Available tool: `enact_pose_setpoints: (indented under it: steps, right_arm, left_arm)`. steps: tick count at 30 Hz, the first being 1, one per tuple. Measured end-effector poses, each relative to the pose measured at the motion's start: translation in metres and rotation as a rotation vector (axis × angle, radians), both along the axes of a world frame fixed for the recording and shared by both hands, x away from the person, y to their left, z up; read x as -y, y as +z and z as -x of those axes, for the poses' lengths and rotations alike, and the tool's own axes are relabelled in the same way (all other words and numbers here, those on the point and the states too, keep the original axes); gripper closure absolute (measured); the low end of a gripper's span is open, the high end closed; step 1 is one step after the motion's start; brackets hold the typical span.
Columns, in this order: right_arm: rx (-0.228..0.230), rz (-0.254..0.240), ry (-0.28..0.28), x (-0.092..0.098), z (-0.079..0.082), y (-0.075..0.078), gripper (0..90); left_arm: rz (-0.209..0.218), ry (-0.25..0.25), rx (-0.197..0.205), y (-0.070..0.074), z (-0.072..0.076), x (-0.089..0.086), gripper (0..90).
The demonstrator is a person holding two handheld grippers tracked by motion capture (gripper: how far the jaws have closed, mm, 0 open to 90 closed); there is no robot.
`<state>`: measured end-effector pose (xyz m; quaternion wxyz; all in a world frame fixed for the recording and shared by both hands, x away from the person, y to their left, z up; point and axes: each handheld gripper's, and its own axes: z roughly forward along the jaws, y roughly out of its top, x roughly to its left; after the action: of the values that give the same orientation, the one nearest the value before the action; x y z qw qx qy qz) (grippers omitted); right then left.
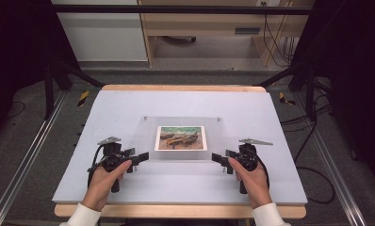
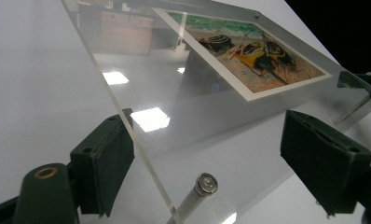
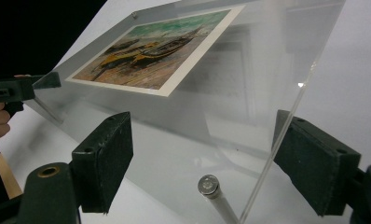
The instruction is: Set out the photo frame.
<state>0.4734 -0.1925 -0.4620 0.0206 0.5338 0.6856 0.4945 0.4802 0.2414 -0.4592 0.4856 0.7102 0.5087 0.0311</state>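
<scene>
While both claws gape, frame [image 1: 182, 137] lies between.

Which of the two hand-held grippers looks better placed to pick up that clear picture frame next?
Neither clearly: it looks like a job for both. The left gripper and right gripper each sit open at a near corner of the clear frame, with its edge and a metal standoff between the jaws.
</scene>
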Motion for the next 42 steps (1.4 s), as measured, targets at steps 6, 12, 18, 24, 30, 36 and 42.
enact_pose_setpoints:
  steps: [6,12,18,24,30,36,42]
  right_arm:
    - [-0.007,-0.002,-0.002,0.000,0.000,0.000,21.4]
    - [-0.012,0.003,0.000,0.000,0.000,0.001,21.9]
    - [-0.015,0.007,0.001,0.000,0.000,0.002,22.5]
    - [-0.025,0.014,0.000,0.000,-0.001,0.003,23.0]
    - [-0.022,0.026,0.003,0.000,0.000,0.005,23.0]
    - [0.024,0.034,-0.025,0.002,-0.003,0.011,26.2]
    - [0.047,0.051,-0.039,0.003,-0.014,0.011,27.4]
  left_arm:
    - [0.001,-0.002,0.002,0.000,0.000,0.000,17.0]
    - [-0.002,-0.006,0.000,0.000,0.000,-0.001,17.4]
    - [0.013,-0.004,-0.008,0.000,-0.001,-0.004,20.4]
    - [0.006,-0.012,-0.014,0.001,-0.001,-0.005,21.8]
    - [0.001,-0.017,-0.018,0.003,-0.001,-0.004,22.9]
    - [-0.013,-0.012,-0.005,0.006,-0.005,0.001,23.0]
    - [-0.037,-0.008,0.026,0.008,-0.017,0.005,23.4]
